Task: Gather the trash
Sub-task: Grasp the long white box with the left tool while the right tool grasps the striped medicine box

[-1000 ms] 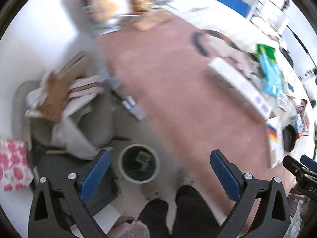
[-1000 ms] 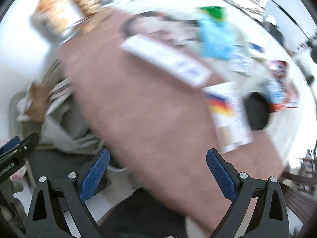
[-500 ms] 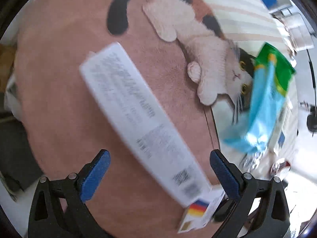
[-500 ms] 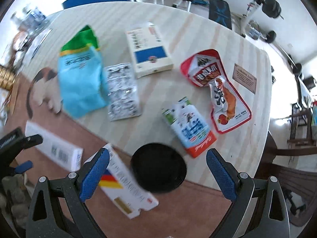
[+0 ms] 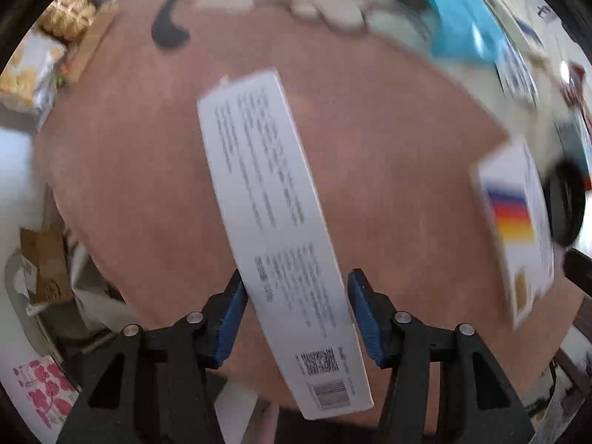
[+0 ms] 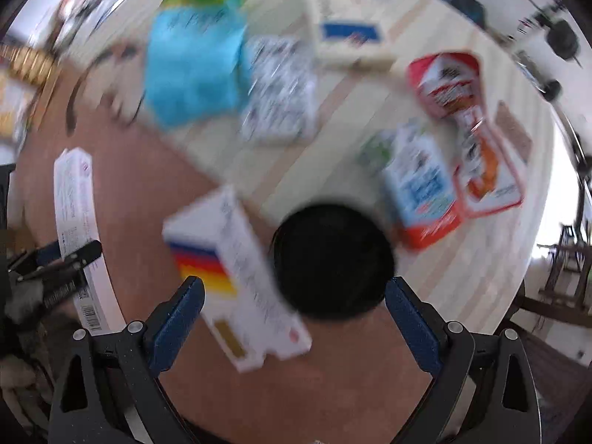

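Across a table (image 6: 436, 288) strewn with wrappers, our left gripper (image 5: 294, 310) brackets the long white box (image 5: 273, 229) on the brown mat (image 5: 148, 185), pads just beside its edges. Whether it grips, we cannot tell. Our right gripper (image 6: 294, 310) hovers spread wide above the striped box (image 6: 236, 277) and black lid (image 6: 331, 261).

The table (image 6: 425, 288) is round, with a pale striped wood-grain top. A reddish-brown mat (image 5: 388, 140) printed with a cat covers part of it. A dark wooden chair (image 6: 562, 259) stands beside the table's right edge. The floor (image 5: 14, 148) is white. Cardboard (image 5: 44, 266) lies on the floor left of the table. Bright light washes out the right side of the room.
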